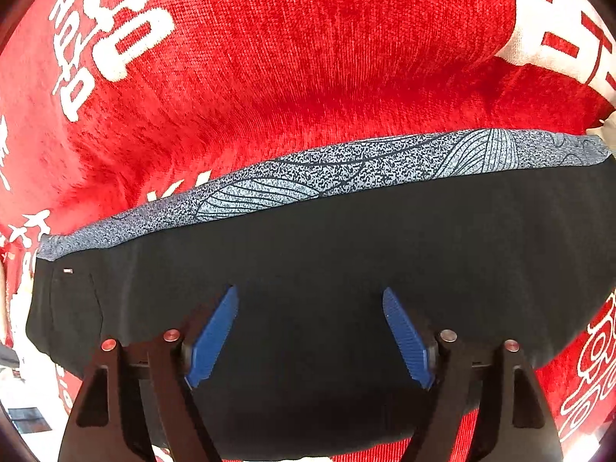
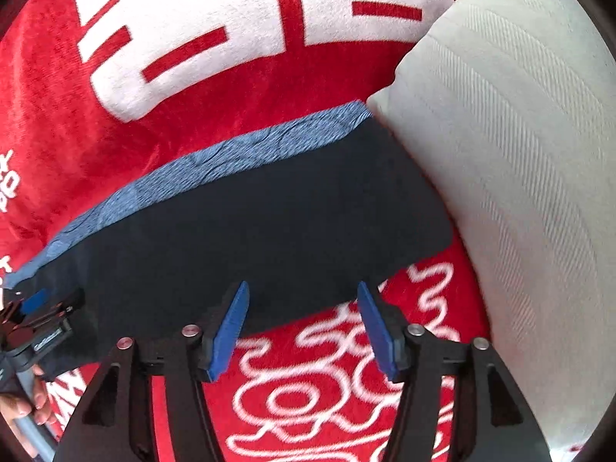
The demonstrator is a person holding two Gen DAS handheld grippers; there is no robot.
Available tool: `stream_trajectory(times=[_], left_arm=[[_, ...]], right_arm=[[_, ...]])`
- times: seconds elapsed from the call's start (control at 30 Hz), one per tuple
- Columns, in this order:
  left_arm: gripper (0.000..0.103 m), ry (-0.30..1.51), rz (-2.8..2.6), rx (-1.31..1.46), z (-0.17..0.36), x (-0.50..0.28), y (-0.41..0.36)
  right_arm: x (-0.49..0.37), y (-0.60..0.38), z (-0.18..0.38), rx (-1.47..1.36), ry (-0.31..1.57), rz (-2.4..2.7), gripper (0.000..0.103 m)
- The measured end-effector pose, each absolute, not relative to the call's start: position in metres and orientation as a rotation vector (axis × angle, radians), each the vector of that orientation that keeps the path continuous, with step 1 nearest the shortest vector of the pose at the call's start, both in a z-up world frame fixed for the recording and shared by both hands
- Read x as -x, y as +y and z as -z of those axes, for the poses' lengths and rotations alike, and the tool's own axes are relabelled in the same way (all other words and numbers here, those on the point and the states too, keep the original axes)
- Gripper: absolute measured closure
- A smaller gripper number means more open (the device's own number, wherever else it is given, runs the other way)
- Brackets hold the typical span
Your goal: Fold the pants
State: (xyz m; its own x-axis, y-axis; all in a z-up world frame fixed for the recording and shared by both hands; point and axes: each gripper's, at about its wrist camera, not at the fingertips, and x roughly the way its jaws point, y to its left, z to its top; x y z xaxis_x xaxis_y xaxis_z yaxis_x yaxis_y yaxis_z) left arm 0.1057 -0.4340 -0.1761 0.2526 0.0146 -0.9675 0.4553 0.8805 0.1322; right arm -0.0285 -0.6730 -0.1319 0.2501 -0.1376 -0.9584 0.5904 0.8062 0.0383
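The pants (image 1: 308, 254) lie folded into a dark navy slab with a speckled blue patterned layer (image 1: 346, 165) showing along the far edge. My left gripper (image 1: 310, 294) hovers over the dark cloth, open, its blue pads (image 1: 213, 337) wide apart with nothing pinched. In the right wrist view the same folded pants (image 2: 269, 223) stretch across the middle. My right gripper (image 2: 302, 292) is open above the near edge of the fold, with cloth and blanket visible between the pads. The left gripper (image 2: 42, 308) and a hand holding it appear at the left edge.
Everything rests on a red blanket with white lettering (image 1: 308, 57) and white squiggles (image 2: 308, 396). A pale grey striped pillow (image 2: 512, 177) lies against the right end of the pants. The person's fingers (image 2: 23, 408) show at bottom left.
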Motion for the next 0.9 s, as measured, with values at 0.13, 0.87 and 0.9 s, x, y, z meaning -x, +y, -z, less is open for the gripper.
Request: stream_trajectory(times=[0.13,0.87,0.9], left_arm=[[0.024,1.317,0.341,-0.399,0.174,-0.106,-0.425],[0.024,1.336,0.502,-0.494,0.159,-0.075,-0.481],[0.024,1.335,0.497,-0.493,0.160,-0.077,-0.483]], right_arm=[[0.038,-0.656,0.128,-0.491,1.227,0.483,0.031],[0.132,-0.681,0.149,-1.102,0.923,0.488,0.030],[0.131,-0.684,0.150,-1.115,0.890,0.486,0.030]])
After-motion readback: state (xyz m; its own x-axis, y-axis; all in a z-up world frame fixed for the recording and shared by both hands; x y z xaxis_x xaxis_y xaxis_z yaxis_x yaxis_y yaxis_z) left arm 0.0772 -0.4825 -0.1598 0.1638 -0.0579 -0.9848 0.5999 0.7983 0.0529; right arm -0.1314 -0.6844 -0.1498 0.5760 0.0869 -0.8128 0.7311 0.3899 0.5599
